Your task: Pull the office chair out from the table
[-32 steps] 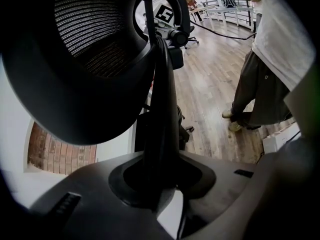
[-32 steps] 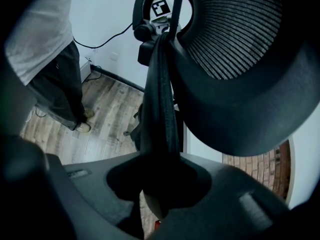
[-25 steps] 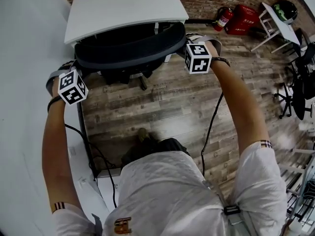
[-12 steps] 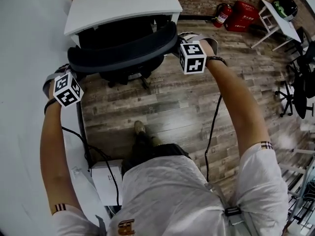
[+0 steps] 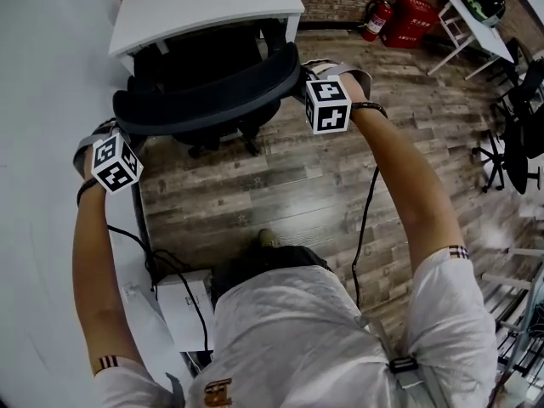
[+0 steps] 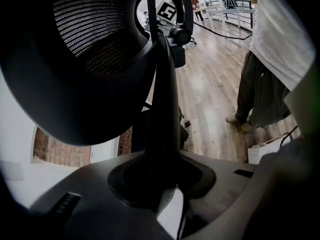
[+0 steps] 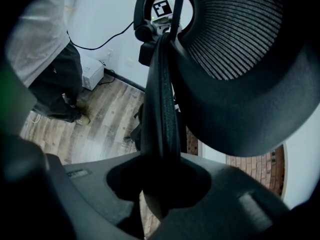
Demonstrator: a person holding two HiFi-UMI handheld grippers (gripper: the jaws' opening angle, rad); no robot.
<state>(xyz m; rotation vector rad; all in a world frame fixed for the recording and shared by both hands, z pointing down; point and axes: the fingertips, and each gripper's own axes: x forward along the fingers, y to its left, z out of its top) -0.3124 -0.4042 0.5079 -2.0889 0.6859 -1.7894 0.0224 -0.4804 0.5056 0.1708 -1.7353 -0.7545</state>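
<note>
A black office chair (image 5: 208,100) stands partly under the white table (image 5: 204,7), its curved mesh backrest toward me. My left gripper (image 5: 121,130) is shut on the backrest's left end, below its marker cube (image 5: 116,161). My right gripper (image 5: 303,75) is shut on the right end, beside its cube (image 5: 327,104). In the left gripper view the backrest's rim (image 6: 162,109) runs down into the jaws of the left gripper (image 6: 160,184). The right gripper view shows the same rim (image 7: 162,109) clamped in the right gripper (image 7: 160,184). The fingertips are hidden by the chair.
A white wall (image 5: 42,228) runs along the left, with a white box (image 5: 183,304) and cables (image 5: 161,266) at its foot. A fire extinguisher (image 5: 375,17), red case (image 5: 412,19), another white table (image 5: 467,15) and black chairs (image 5: 514,134) stand at the right. Wooden floor (image 5: 280,185) lies between.
The chair has rolled further out from under the table toward me. Both grippers have come back with it, still clamped on the backrest. My feet have stepped back.
</note>
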